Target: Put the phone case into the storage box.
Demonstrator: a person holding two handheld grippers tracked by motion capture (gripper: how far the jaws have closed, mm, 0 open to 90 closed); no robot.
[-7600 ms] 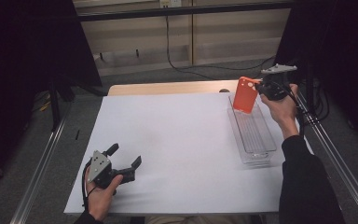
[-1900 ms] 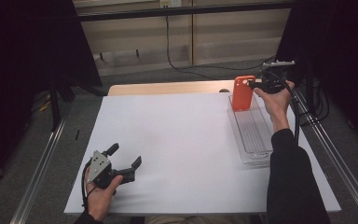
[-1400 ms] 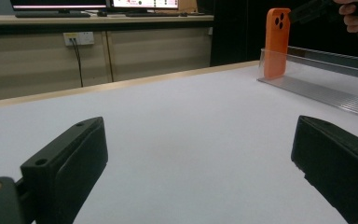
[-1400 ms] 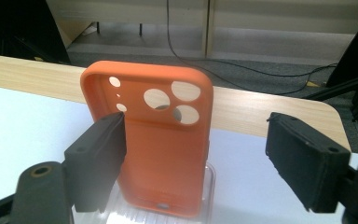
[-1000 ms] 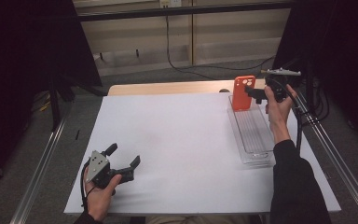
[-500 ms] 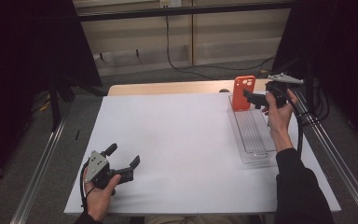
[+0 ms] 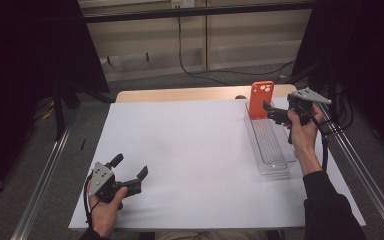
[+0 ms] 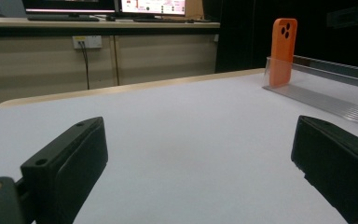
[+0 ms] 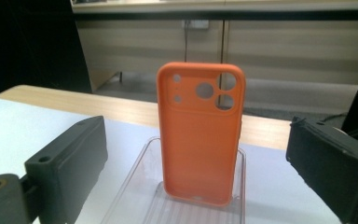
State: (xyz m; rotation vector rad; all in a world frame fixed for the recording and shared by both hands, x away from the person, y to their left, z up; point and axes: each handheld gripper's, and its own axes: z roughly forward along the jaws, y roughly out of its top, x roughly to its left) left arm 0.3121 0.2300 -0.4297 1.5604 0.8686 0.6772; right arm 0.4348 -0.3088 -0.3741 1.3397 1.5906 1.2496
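Orange phone case standing in tray, released.
Your right gripper point(image 7: 276, 113) sits just behind the orange silicone phone case point(image 7: 261, 99), jaws apart; the case leans upright against the far wall of the clear ribbed plastic tray point(image 7: 275, 160). Left gripper point(image 7: 130, 175) rests open on the desk.

The case point(image 9: 200, 135) looks matt orange rubbery plastic; the tray point(image 7: 275, 150) is clear, glossy, ribbed plastic; the bench point(image 7: 190, 155) is smooth matt white.
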